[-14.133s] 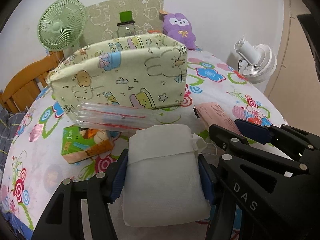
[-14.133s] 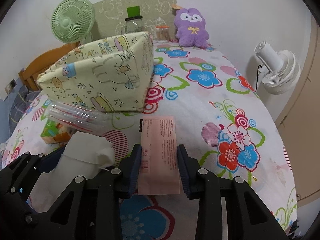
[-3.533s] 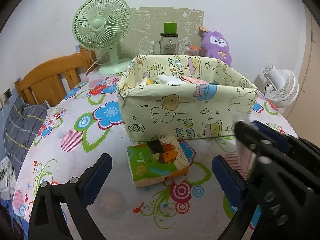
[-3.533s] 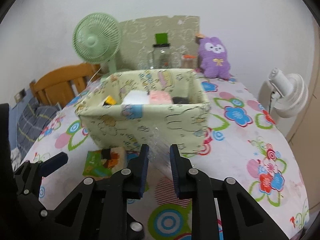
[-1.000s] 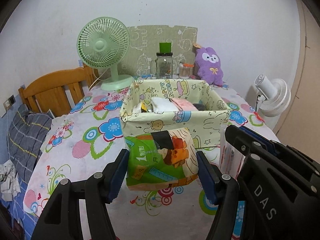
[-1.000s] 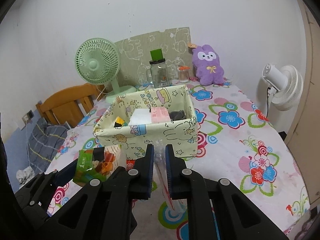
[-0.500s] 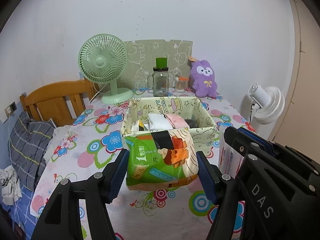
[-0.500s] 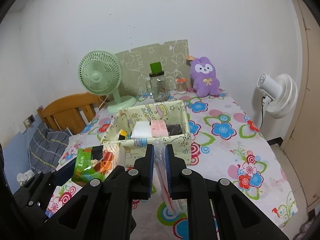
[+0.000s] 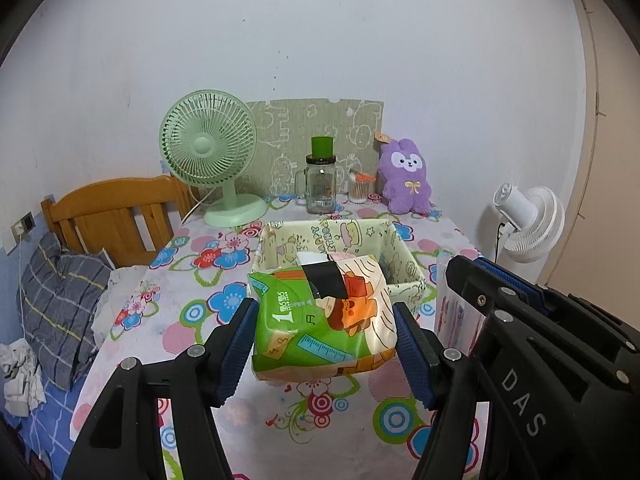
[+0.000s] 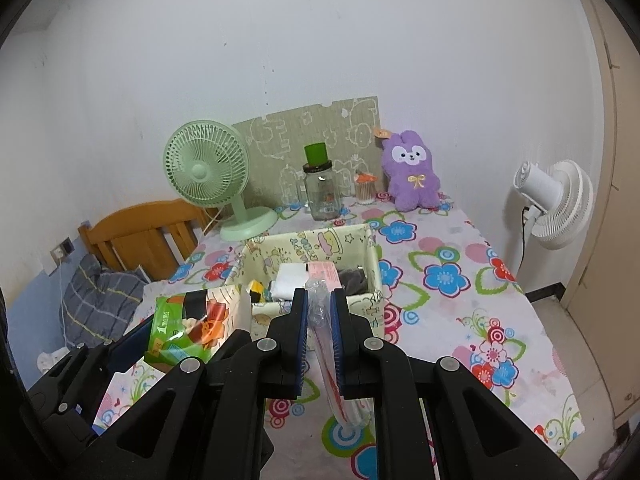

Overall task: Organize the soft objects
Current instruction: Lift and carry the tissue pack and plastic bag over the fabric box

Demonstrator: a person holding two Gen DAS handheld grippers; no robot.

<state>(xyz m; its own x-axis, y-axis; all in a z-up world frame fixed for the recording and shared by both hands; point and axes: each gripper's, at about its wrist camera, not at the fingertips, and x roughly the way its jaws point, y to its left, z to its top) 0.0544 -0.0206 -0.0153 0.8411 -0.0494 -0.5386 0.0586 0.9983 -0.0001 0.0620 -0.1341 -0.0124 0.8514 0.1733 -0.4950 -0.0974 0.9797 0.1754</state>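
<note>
Flowered cloth covers the table (image 9: 192, 316); the fabric bin (image 10: 372, 268) stands mid-table, already holding folded items. My left gripper (image 9: 324, 336) is clamped on the green tissue pack (image 9: 320, 320), held clear above the cloth in front of the bin. My right gripper (image 10: 319, 320) is pressed together on a thin clear plastic sleeve (image 10: 334, 376), which hangs below the pads. Step in hand, as I judge: carrying both to the bin. Next: bring each over the open top, then part the jaws, one at a time.
</note>
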